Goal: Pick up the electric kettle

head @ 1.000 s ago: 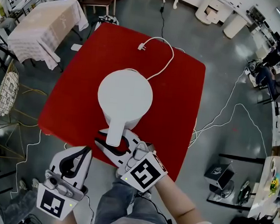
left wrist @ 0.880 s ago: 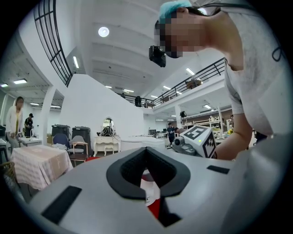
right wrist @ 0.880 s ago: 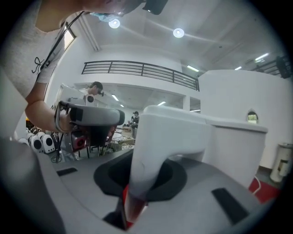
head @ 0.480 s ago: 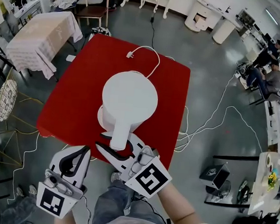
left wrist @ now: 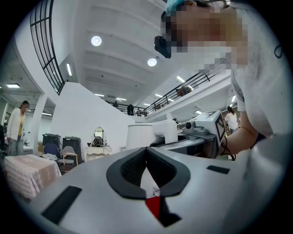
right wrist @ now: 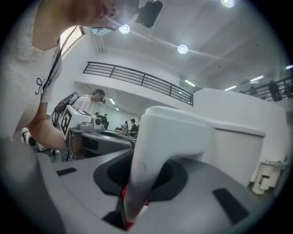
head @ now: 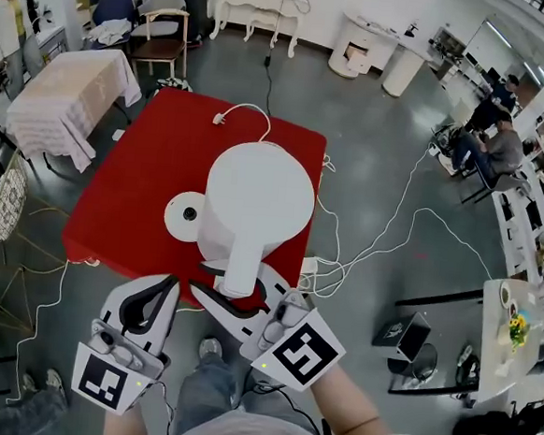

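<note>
1. Left tool (head: pixel 165 288), jaws together and empty, hovers at the red tabletop's (head: pixel 134 182) near edge.
2. The round base (head: pixel 189 217) sits bare, its cord (head: pixel 250 106) trailing to the far side.
3. The electric kettle (head: pixel 259 197) hangs clear of the base. It looks rigid, smooth and probably front-heavy; its handle (head: pixel 240 261) is the hold.
4. Right tool (head: pixel 234 289) clasps that handle, its jaws opening. Open floor lies to the right.

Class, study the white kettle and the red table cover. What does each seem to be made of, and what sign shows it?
The kettle: likely plastic, matte white; smooth moulded body and handle, soft sheen, no mirror reflections.
The red table cover: probably cloth or felt; flat, dull colour, no glare; weave too small to see.
</note>
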Available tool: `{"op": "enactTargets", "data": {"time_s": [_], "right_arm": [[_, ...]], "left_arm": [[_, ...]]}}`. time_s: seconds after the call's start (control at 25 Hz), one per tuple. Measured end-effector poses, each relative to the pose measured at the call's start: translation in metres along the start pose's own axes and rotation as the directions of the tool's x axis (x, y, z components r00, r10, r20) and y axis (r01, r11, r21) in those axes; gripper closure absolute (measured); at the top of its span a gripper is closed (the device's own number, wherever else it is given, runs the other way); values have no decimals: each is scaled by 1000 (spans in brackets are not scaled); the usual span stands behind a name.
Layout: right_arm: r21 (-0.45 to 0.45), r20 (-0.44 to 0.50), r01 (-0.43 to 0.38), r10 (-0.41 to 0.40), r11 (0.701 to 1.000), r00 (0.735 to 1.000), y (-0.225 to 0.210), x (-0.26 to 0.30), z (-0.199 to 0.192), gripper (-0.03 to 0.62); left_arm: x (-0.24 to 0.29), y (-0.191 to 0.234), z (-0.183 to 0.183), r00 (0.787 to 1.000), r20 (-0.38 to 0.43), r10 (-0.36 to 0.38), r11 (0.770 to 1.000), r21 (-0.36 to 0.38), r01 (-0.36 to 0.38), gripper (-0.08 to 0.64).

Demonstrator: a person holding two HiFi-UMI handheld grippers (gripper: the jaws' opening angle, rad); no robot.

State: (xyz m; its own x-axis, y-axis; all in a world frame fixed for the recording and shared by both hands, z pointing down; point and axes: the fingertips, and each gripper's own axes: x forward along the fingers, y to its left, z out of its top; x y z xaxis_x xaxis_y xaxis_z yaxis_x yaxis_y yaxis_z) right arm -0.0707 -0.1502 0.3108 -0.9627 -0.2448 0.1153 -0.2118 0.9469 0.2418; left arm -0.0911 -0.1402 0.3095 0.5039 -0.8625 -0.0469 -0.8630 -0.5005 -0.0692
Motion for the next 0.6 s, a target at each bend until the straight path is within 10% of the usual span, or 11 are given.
{"op": "enactTargets", "data": {"time_s": [0.6], "right_arm": [[30,93,78,-80,997,992,39,-86,39,509]], "left_arm": [[-21,-91,32,999,16,-31,998,49,30,549]]}}
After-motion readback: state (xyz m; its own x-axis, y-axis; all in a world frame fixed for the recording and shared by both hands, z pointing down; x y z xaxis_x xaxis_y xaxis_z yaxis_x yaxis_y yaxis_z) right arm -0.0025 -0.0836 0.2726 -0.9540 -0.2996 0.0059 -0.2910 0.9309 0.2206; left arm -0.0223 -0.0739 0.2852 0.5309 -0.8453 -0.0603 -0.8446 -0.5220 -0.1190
